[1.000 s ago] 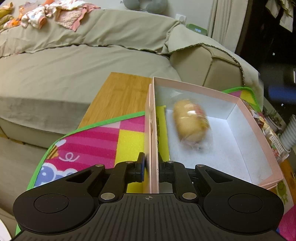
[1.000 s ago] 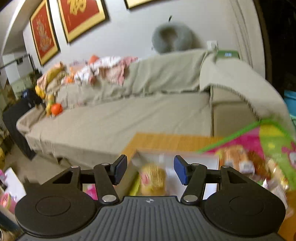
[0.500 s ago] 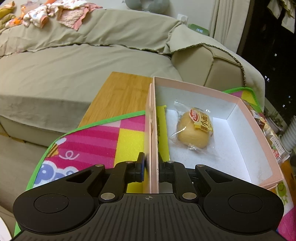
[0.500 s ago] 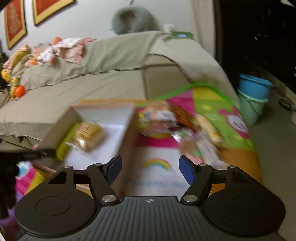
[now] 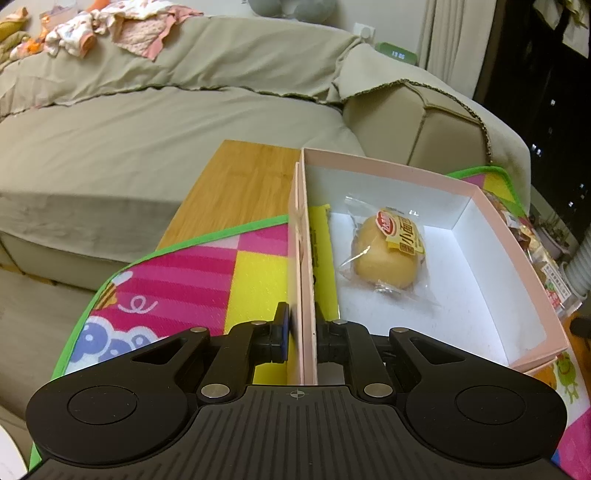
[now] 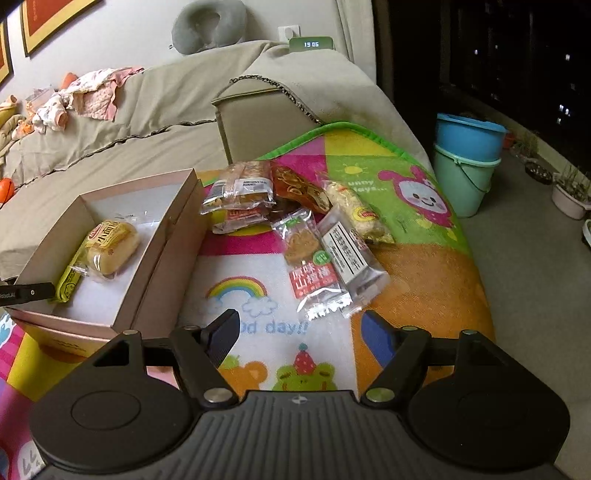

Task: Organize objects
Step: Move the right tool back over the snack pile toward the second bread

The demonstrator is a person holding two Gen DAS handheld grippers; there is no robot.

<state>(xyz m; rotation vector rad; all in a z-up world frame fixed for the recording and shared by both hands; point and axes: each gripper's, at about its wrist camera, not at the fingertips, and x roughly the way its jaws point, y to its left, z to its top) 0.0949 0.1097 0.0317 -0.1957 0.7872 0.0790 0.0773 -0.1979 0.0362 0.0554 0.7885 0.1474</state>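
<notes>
A home living room at night: a big beige sofa strewn with baby clothes, framed red pictures on the wall, a child's bright cartoon mat, stacked plastic buckets.

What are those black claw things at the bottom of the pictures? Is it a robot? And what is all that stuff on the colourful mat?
It is not a robot. A person holds one claw in each hand, and each claw carries a camera that looks out along its fingers. So each picture comes from one claw.

The left claw is shut on the side wall of the pink box, keeping it steady. Inside lie a wrapped bun and a yellow packet.

The right claw is open and holds nothing; its jaws have just been opening. It hangs over the mat, facing a pile of wrapped snacks beside the box.
</notes>
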